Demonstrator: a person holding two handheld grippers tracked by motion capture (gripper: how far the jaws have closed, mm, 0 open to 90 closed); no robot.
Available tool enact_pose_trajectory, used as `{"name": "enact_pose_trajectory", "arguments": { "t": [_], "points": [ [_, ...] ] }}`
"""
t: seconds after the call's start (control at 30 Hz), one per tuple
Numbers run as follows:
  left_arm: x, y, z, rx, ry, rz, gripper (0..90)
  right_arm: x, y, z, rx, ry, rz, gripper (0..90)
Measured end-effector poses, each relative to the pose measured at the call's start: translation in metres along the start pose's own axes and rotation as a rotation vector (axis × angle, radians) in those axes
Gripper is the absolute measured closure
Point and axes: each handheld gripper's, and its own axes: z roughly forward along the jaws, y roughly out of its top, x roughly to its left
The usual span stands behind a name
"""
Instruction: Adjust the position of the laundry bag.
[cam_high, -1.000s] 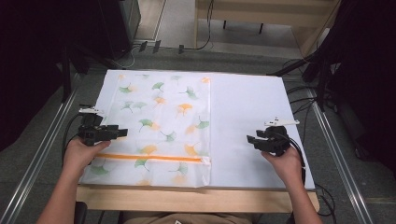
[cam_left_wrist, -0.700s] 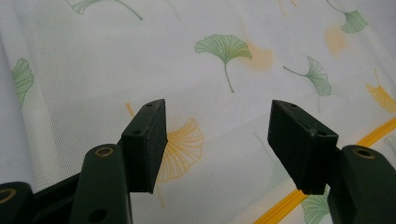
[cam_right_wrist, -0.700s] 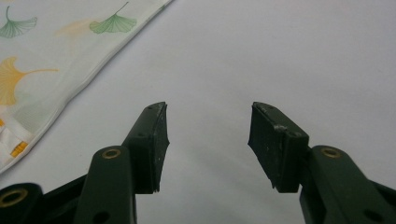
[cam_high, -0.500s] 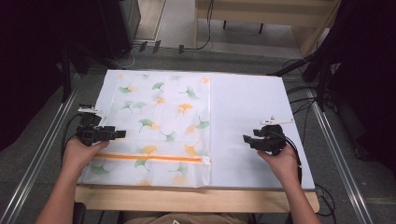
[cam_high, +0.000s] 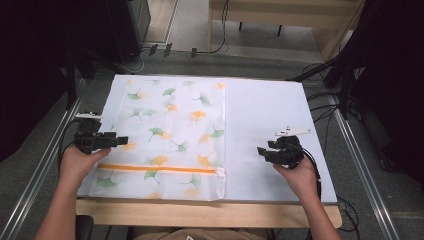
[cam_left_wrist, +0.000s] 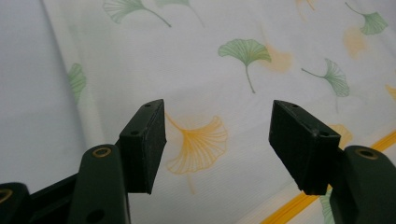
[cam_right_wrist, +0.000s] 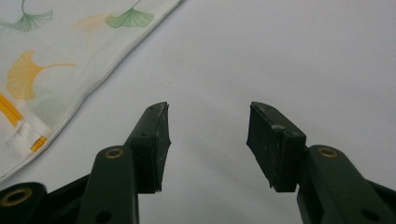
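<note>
the leaf-print pouch (cam_high: 170, 132) lies lengthwise away from the person, zipper nearest; both tongs spread, empty.

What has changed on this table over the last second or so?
Very little. The left tool has just opened its jaws wider above the leaf-print cloth bag, with nothing between them. The right tool shifted slightly toward the bag and is open over the white table cover. The bag lies flat exactly where it was.
</note>
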Motion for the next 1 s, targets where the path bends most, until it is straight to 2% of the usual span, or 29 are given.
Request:
{"name": "enact_pose_trajectory", "arguments": {
  "t": [0.13, 0.2, 0.23, 0.37, 0.5, 0.7, 0.77, 0.83, 0.93, 1.0],
  "points": [
    [0.012, -0.007, -0.006, -0.002, 0.018, -0.034, 37.1, 0.009, 0.008, 0.008, -0.006, 0.021, -0.012, 50.3],
    [0.015, -0.008, -0.007, -0.001, 0.021, -0.04, 37.2, 0.012, 0.009, 0.01, -0.005, 0.024, -0.013, 50.3],
    [0.016, -0.009, -0.007, -0.002, 0.025, -0.046, 37.4, 0.016, 0.013, 0.015, 0.001, 0.033, -0.03, 50.3],
    [0.015, -0.012, -0.008, 0.011, 0.041, -0.033, 37.4, 0.022, 0.017, 0.022, 0.012, 0.038, -0.051, 50.3],
    [0.018, -0.018, -0.012, 0.009, 0.046, -0.052, 37.8, 0.029, 0.025, 0.034, 0.025, 0.054, -0.071, 51.0],
    [0.02, -0.022, -0.014, 0.003, 0.058, -0.048, 37.5, 0.035, 0.032, 0.045, 0.032, 0.064, -0.074, 51.0],
    [0.022, -0.024, -0.013, 0.007, 0.055, -0.058, 37.8, 0.038, 0.036, 0.049, 0.028, 0.073, -0.068, 50.9],
    [0.026, -0.027, -0.014, 0.004, 0.081, -0.063, 40.7, 0.043, 0.041, 0.057, 0.035, 0.085, -0.077, 49.8],
    [0.03, -0.03, -0.014, 0.009, 0.077, -0.081, 40.6, 0.051, 0.044, 0.067, 0.044, 0.096, -0.095, 48.0],
    [0.03, -0.031, -0.013, 0.013, 0.081, -0.077, 40.4, 0.053, 0.045, 0.07, 0.051, 0.098, -0.1, 47.8]
  ]
}}
